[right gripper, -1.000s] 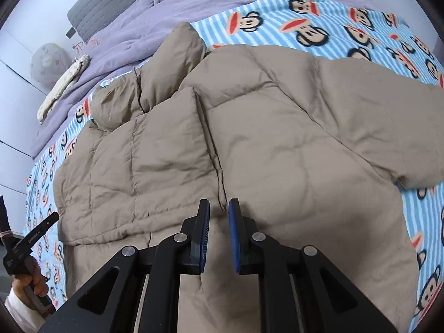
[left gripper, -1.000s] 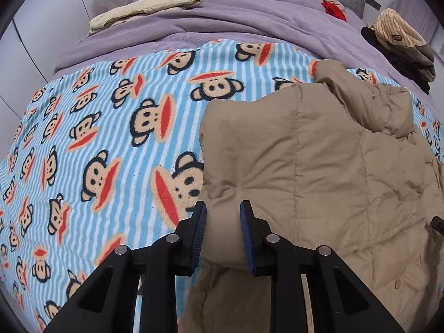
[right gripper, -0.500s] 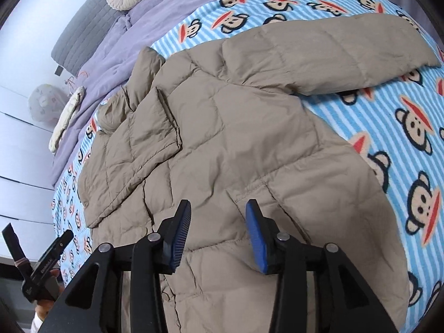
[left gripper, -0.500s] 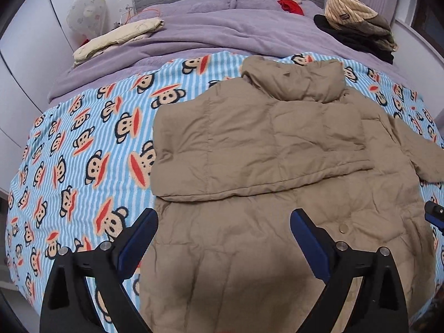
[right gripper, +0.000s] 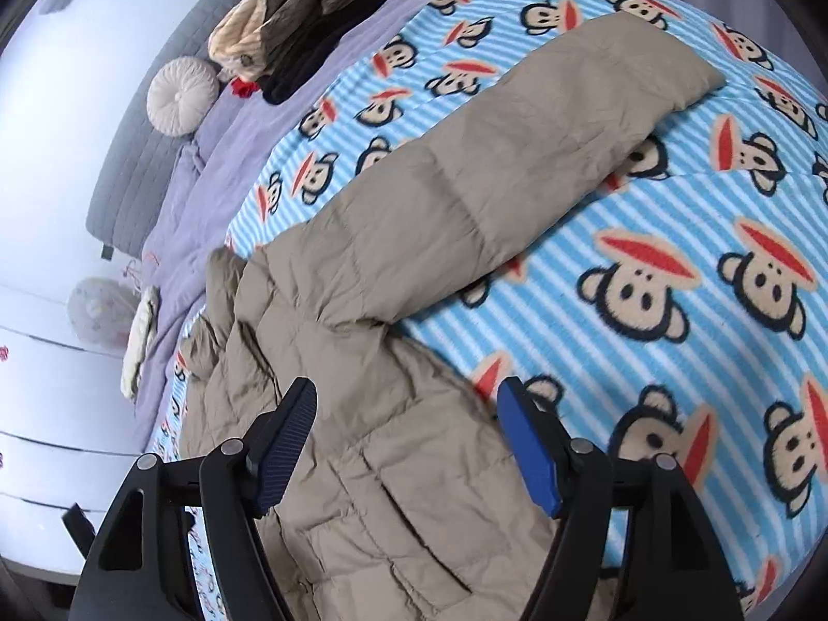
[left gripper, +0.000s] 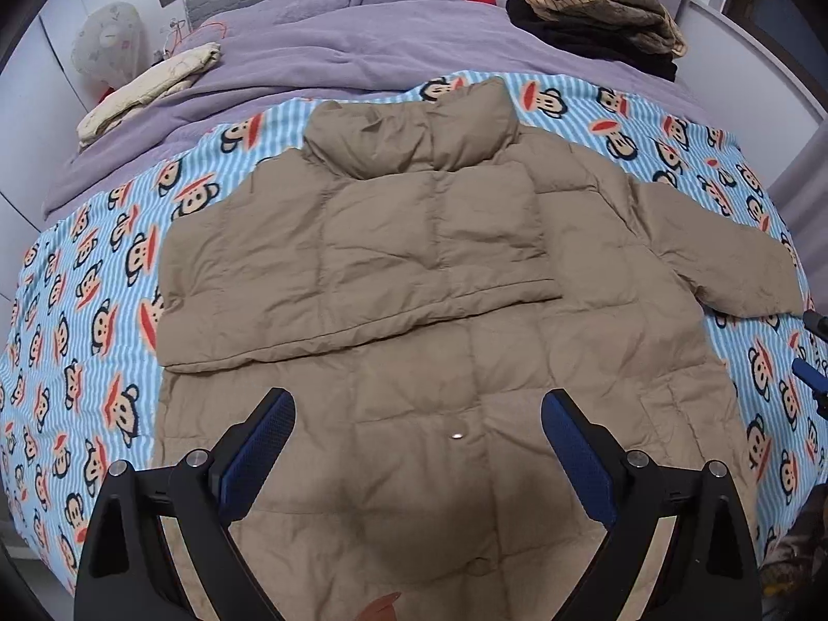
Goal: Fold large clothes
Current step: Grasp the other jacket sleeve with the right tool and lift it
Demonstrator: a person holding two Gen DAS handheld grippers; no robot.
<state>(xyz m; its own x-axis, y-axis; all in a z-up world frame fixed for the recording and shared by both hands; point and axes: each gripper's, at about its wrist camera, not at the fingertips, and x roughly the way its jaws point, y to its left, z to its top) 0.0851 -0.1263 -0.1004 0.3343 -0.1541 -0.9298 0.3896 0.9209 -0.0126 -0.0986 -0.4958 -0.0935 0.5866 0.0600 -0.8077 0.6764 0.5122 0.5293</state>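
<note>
A tan quilted jacket (left gripper: 414, 279) lies flat on the monkey-print blanket (left gripper: 93, 269), collar toward the pillows. Its left side is folded over the chest, and its other sleeve (right gripper: 543, 129) stretches out across the blanket. My left gripper (left gripper: 418, 416) hangs open above the jacket's lower front, nothing between its blue pads. My right gripper (right gripper: 406, 409) is above the jacket's right side near a pocket, its jaws opening with nothing gripped. A bit of that right gripper (left gripper: 810, 372) shows at the left wrist view's right edge.
Behind the blanket lies a purple duvet (left gripper: 336, 57). Folded clothes (left gripper: 595, 10) are stacked at the far right, a cream folded cloth (left gripper: 145, 88) at the far left, a round cushion (right gripper: 181, 95) by the grey headboard (right gripper: 155, 145). White wall panels (right gripper: 41, 362) flank the bed.
Both grippers let go of the jacket, opened and pulled back and up from it. The left side now lies folded over the chest. The right gripper rolled and swung toward the outstretched sleeve.
</note>
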